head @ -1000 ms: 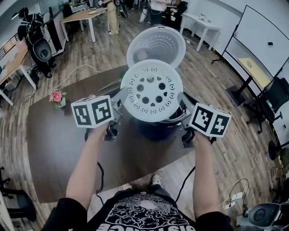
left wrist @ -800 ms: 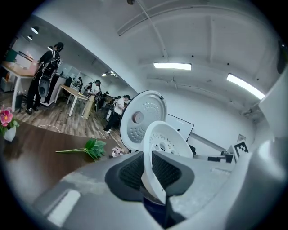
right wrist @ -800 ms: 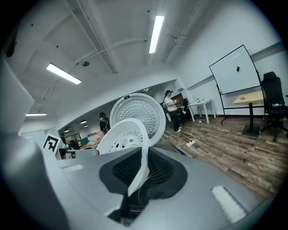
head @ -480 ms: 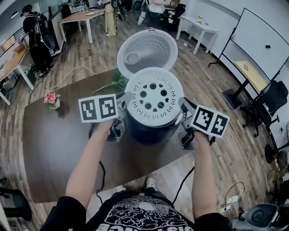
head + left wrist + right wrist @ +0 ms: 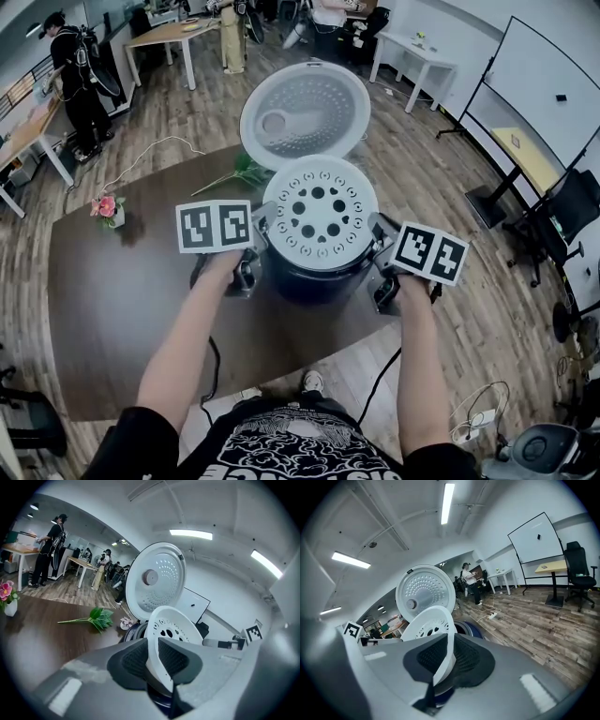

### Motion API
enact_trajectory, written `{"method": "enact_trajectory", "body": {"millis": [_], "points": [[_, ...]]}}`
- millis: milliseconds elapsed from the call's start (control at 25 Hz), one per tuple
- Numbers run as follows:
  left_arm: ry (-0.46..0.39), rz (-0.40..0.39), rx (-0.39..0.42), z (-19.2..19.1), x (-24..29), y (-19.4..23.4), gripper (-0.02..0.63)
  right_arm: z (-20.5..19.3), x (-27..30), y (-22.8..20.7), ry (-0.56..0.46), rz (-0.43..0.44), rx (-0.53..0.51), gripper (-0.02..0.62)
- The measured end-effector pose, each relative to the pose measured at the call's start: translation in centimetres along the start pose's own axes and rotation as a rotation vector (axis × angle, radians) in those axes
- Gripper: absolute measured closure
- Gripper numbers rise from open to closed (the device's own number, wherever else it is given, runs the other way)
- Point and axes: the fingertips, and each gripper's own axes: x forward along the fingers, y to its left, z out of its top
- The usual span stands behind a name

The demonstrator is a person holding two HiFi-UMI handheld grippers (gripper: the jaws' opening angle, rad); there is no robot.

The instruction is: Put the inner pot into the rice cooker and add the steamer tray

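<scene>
A white perforated steamer tray [image 5: 319,211] hangs level just above the mouth of the dark blue rice cooker [image 5: 314,279]. My left gripper [image 5: 260,225] is shut on the tray's left rim, and my right gripper [image 5: 379,231] is shut on its right rim. The cooker's round white lid [image 5: 303,115] stands open behind. In the left gripper view the tray [image 5: 171,629] sits edge-on between the pads, with the lid [image 5: 157,587] beyond. The right gripper view shows the same tray [image 5: 429,623] pinched, and the cooker's blue body [image 5: 467,629] below. The tray hides the inside of the cooker.
The cooker stands on a dark brown table [image 5: 122,291]. A green leafy sprig [image 5: 244,172] lies left of the lid, and a small vase of pink flowers [image 5: 112,205] stands at the far left. A person [image 5: 80,70] and desks are beyond; a cable trails over the near edge.
Both grippers have come down and a little nearer with the tray, which now sits lower over the cooker's mouth. The grips have not changed.
</scene>
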Motion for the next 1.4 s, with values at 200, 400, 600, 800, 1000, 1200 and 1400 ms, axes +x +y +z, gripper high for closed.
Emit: {"method": "enact_trajectory", "body": {"millis": [200, 400, 600, 800, 1000, 1200, 1400], "points": [[0.02, 0.019, 0.029, 0.0, 0.7, 0.2, 0.541, 0.0, 0.7, -0.5, 0.016, -0.021, -0.006, 0.549], [0.035, 0.044, 0.079, -0.1, 1.3, 0.2, 0.534, -0.3, 1.2, -1.1, 0.04, -0.063, -0.072, 0.537], [0.058, 0.063, 0.148, -0.5, 1.6, 0.4, 0.518, -0.7, 1.7, -1.3, 0.066, -0.128, -0.189, 0.528], [0.06, 0.066, 0.17, -0.7, 1.6, 0.8, 0.508, -1.1, 2.2, -1.3, 0.076, -0.138, -0.227, 0.525], [0.053, 0.073, 0.194, -0.6, 1.9, 0.6, 0.503, -0.9, 2.2, -1.6, 0.071, -0.142, -0.242, 0.524], [0.052, 0.073, 0.207, -0.8, 1.9, 0.4, 0.5, -1.0, 2.1, -1.7, 0.066, -0.143, -0.248, 0.523], [0.042, 0.063, 0.226, -0.6, 1.9, 0.0, 0.489, -0.8, 2.1, -1.7, 0.067, -0.146, -0.254, 0.523]]}}
